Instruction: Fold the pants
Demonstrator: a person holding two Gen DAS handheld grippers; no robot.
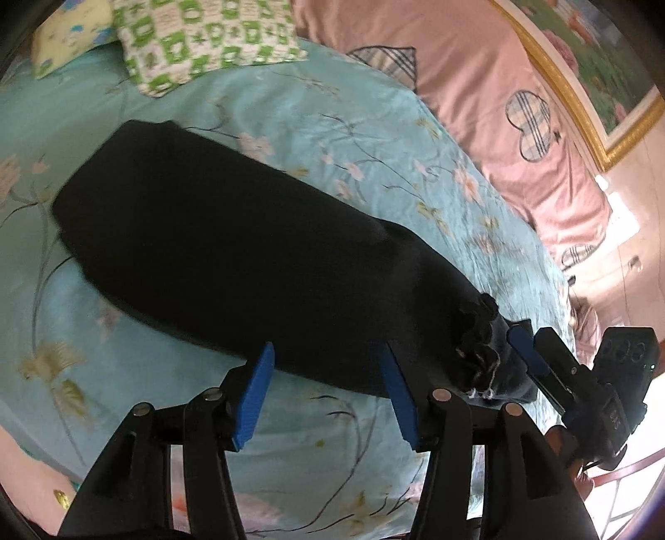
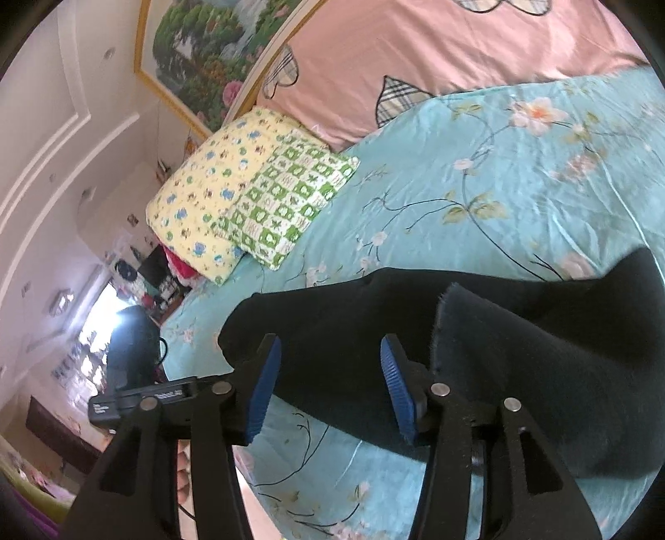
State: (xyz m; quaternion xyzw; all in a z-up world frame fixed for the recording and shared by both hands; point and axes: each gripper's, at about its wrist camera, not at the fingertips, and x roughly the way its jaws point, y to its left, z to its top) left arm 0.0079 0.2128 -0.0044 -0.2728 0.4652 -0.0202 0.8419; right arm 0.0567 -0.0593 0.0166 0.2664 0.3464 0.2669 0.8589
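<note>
Black pants [image 1: 232, 249] lie as a long folded strip on the turquoise floral bedsheet [image 1: 291, 108]. My left gripper [image 1: 328, 374] is open, its blue pads just above the strip's near edge, holding nothing. The other gripper's blue fingers [image 1: 524, 347] show at the right, by the gathered waistband end [image 1: 478, 340]. In the right wrist view the pants [image 2: 478, 344] spread under my right gripper [image 2: 330, 365], which is open over the cloth with nothing between its pads. A raw folded edge [image 2: 440, 315] stands up beside its right finger.
A green checked pillow [image 1: 199, 37] and a yellow patterned pillow [image 2: 208, 195] lie at the bed's head. A pink quilt [image 1: 478, 95] lies along the far side. A framed picture [image 2: 208, 54] hangs on the wall. The bed's edge [image 2: 232, 457] runs below my right gripper.
</note>
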